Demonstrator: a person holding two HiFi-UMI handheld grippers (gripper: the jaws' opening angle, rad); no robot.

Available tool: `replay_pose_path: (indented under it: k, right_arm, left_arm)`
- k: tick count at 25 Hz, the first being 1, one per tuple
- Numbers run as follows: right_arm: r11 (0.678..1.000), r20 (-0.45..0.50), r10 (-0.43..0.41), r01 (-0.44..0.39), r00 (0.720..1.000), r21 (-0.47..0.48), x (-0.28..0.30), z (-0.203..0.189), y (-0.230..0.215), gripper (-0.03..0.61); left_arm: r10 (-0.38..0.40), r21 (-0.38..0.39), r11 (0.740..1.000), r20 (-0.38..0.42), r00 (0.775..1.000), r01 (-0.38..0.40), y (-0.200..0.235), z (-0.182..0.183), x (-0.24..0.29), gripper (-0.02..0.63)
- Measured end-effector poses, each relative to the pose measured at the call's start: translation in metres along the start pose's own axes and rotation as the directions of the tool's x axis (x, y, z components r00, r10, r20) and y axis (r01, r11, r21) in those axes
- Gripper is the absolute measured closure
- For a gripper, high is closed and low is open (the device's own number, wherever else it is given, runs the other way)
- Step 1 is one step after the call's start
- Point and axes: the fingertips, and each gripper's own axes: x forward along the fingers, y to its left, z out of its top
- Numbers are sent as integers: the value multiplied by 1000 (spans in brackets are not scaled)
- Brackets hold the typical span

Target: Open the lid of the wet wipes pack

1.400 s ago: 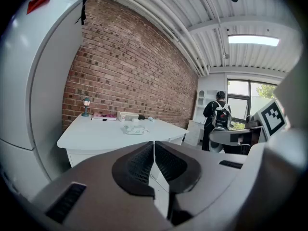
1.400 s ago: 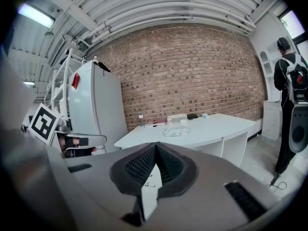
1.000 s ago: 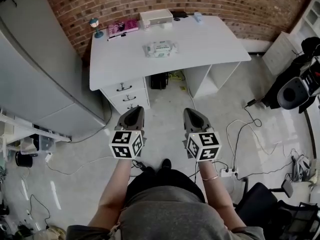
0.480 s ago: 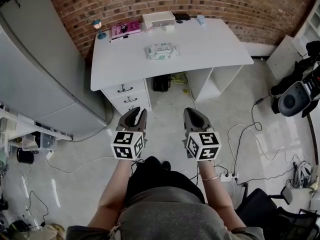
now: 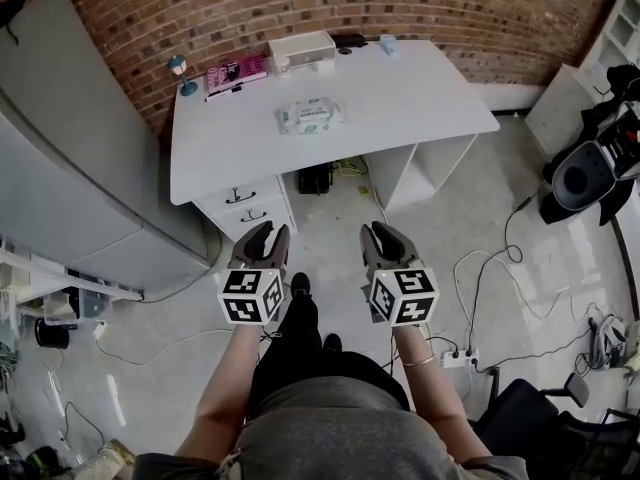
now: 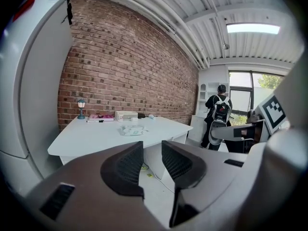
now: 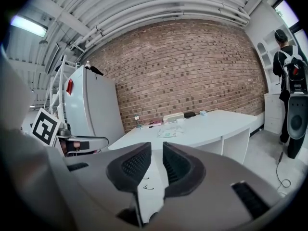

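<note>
The wet wipes pack (image 5: 310, 117) lies flat near the middle of a white desk (image 5: 420, 98), its lid down; it shows small in the left gripper view (image 6: 131, 129) and the right gripper view (image 7: 169, 133). Both grippers hang over the floor well short of the desk. My left gripper (image 5: 262, 236) has its jaws opening, with nothing between them. My right gripper (image 5: 385, 236) also has its jaws opening, a narrow gap and nothing in it.
At the desk's back edge stand a small lamp (image 5: 181, 73), a pink book (image 5: 236, 71), a white box (image 5: 301, 49) and a small cup (image 5: 388, 44). Drawers (image 5: 245, 206) sit under the desk. A grey cabinet (image 5: 70, 168) stands left. Cables (image 5: 480, 268) cross the floor. A person (image 6: 220, 117) stands right.
Both grippers have gone from shut to partly open. The person has stepped toward the desk, one foot now forward between the grippers, and the view has shifted.
</note>
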Motion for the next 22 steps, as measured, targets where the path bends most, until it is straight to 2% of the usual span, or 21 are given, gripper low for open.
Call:
replay_pose_path:
  k: [7, 22]
  right_arm:
    - [1000, -28, -7, 7, 1000, -1, 42, 6, -8, 489]
    - [999, -37, -39, 38, 999, -25, 185, 51, -29, 460]
  left_arm:
    - [-16, -21, 1000, -15, 1000, 16, 26, 4, 40, 494]
    - [-51, -15, 999, -17, 999, 51, 112, 48, 154, 488]
